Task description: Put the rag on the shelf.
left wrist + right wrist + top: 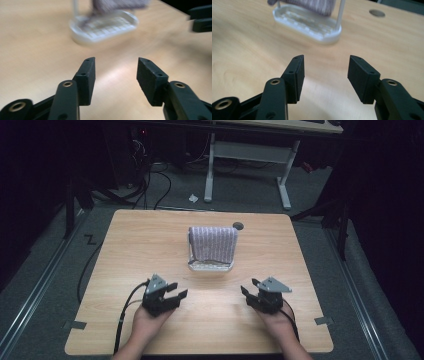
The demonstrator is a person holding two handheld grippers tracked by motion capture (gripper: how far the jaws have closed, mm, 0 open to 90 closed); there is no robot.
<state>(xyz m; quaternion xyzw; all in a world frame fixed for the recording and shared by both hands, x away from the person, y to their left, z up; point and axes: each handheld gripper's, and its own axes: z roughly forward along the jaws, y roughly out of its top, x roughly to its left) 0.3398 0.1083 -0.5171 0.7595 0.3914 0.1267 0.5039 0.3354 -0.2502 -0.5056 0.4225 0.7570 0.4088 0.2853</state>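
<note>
Honestly, both grippers sit low on the counter, left gripper and right gripper, jaws spread wide and empty. The striped towel hangs on its white rack, centred and farther back. I'd come in from both sides and pinch the hanging corners evenly. The rack's top bar is hidden under the cloth, and the left gripper view is blurred.

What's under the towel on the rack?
The purple-grey towel hangs over the white rack. Below its hem shows the slatted base and one thin upright post. The top bar and the rest of the frame are covered by the cloth.
</note>
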